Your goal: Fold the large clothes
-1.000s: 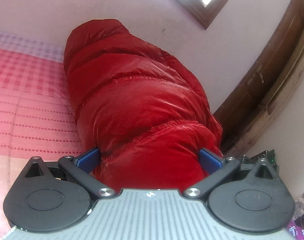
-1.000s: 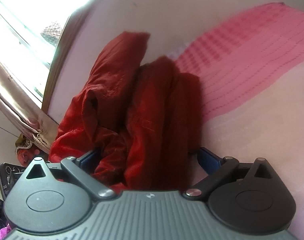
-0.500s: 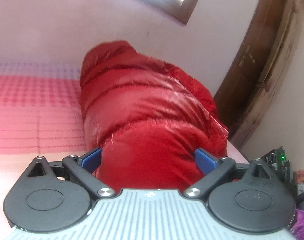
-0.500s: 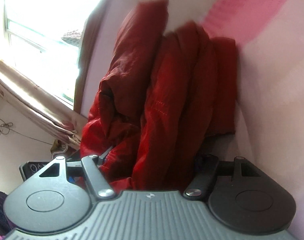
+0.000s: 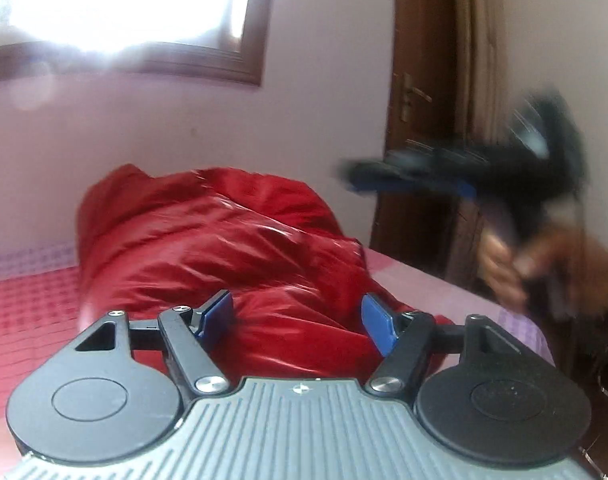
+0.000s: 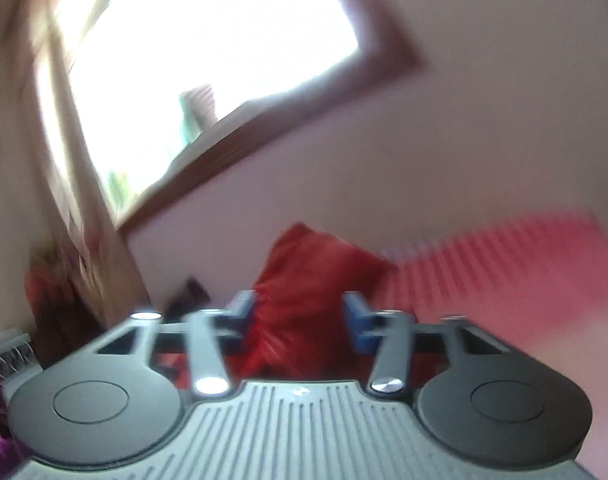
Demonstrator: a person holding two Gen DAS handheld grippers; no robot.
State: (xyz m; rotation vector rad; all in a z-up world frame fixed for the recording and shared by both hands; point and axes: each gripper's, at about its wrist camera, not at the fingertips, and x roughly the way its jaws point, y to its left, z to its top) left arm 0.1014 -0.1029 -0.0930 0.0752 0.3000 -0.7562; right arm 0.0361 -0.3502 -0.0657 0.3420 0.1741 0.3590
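Note:
The red puffy jacket (image 5: 224, 248) lies folded in a bundle on the bed (image 5: 32, 300). My left gripper (image 5: 298, 320) is low at the bundle's near end, its jaws closing. The red fabric shows between the blue pads (image 5: 218, 316), and I see no pad pressing on it. My right gripper (image 5: 355, 178) hangs blurred in the air to the right of the jacket, held by a hand (image 5: 503, 268), with nothing in it. In the right wrist view its jaws (image 6: 300, 312) are closing with a narrow empty gap. The jacket (image 6: 315, 280) lies beyond them.
A red and pink checked sheet (image 6: 503, 260) covers the bed. A bright window (image 5: 124, 0) is in the wall behind. A brown wooden door (image 5: 419, 120) stands to the right of the bed. A curtain (image 6: 64, 180) hangs beside the window.
The left gripper drew back from the jacket, rolled level, and its jaws narrowed. The right gripper rose away from the jacket, its jaws closing from wide to a narrow gap.

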